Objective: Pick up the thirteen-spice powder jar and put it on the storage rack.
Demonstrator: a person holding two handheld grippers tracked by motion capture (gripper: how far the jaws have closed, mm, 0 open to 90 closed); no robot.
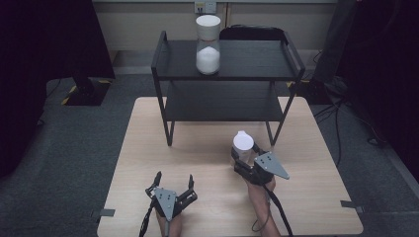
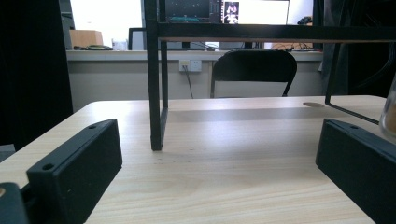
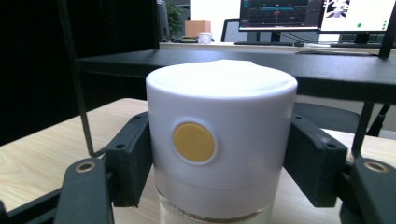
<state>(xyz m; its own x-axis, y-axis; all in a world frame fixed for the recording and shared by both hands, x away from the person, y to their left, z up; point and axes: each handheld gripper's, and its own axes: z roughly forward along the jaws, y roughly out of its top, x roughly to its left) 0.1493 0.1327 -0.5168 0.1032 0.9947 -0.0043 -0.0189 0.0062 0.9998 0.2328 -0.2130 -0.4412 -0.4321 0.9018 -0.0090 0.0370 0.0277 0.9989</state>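
High view overhead, facing forward; gripper views low (both sharing the shelf (image 1: pixel 227 74)).

Black two-jaw left gripper (image 1: pixel 174 183) and right gripper (image 1: pixel 243 155), each topped by a grey screwed three-cornered plate, trailing black cables

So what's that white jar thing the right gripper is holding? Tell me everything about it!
The white-lidded clear jar has a tall, smooth, plastic-looking white cap with a round yellow button on its side. Below the cap a clear body begins, with something pale inside. It stands upright, clamped between the black jaws of the right gripper, one jaw pressing each side of the cap. In the high view it sits over the light wooden table, just in front of the black two-tier metal shelf.
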